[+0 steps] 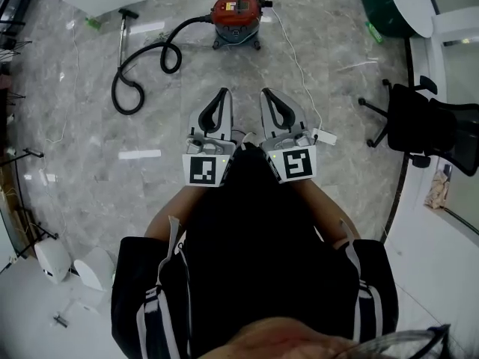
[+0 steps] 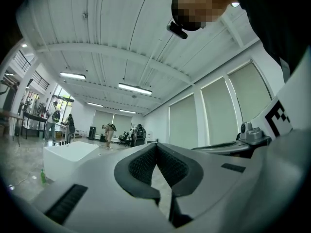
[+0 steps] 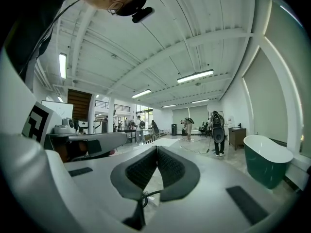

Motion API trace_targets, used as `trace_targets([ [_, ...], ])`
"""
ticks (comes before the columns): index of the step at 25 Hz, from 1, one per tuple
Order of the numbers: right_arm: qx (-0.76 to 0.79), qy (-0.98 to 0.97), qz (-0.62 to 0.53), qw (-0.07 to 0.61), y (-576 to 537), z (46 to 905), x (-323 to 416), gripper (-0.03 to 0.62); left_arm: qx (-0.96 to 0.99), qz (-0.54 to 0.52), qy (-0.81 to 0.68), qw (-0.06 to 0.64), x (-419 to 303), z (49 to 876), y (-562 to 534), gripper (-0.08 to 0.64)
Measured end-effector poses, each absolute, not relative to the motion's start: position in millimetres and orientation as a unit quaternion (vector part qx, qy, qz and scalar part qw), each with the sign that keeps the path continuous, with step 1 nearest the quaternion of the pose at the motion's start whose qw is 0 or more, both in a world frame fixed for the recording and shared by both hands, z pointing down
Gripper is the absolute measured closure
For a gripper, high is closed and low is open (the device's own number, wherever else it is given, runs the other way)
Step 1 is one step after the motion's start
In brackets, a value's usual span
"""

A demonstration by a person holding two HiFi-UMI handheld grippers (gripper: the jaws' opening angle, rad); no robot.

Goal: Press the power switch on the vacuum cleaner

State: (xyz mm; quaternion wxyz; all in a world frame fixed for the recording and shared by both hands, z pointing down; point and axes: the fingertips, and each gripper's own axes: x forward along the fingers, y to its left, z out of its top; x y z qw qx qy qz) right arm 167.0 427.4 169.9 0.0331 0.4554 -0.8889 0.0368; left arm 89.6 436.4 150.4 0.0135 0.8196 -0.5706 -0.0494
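Note:
A red and grey canister vacuum cleaner (image 1: 235,19) stands on the marble floor at the top of the head view. Its black hose (image 1: 147,64) loops left to a wand and floor nozzle (image 1: 128,13). My left gripper (image 1: 224,92) and right gripper (image 1: 266,93) are held side by side in front of the person's body, well short of the vacuum. Both are shut with nothing between the jaws, the tips meeting in the left gripper view (image 2: 156,144) and the right gripper view (image 3: 157,148). Both gripper views look out across the hall; the vacuum is not in them.
A black office chair (image 1: 430,126) stands at the right. A dark green tub (image 1: 389,2) sits at the top right, also the green tub (image 3: 267,164) in the right gripper view. A white cable (image 1: 296,58) runs from the vacuum. Small white objects (image 1: 75,264) lie at lower left. People stand far off (image 3: 217,130).

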Motion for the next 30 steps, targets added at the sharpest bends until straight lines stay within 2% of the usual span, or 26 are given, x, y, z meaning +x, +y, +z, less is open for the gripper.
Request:
trace_targets([
  [10,0.458,-0.887,0.053,0.028,427.4,177.0,191.1,0.575,0.797,-0.050,-0.602,0.013,83.3,147.6,432.3,0.541],
  [18,0.491,-0.869,0.054,0.003,424.0,178.7,217.9,0.575,0.795,-0.038,-0.604,0.042,88.3,164.5,432.7,0.541],
  [30,0.510,-0.858,0.060,0.007,370.0,191.5,221.8,0.575,0.818,-0.040,-0.572,0.043,97.2,174.5,362.9,0.541],
])
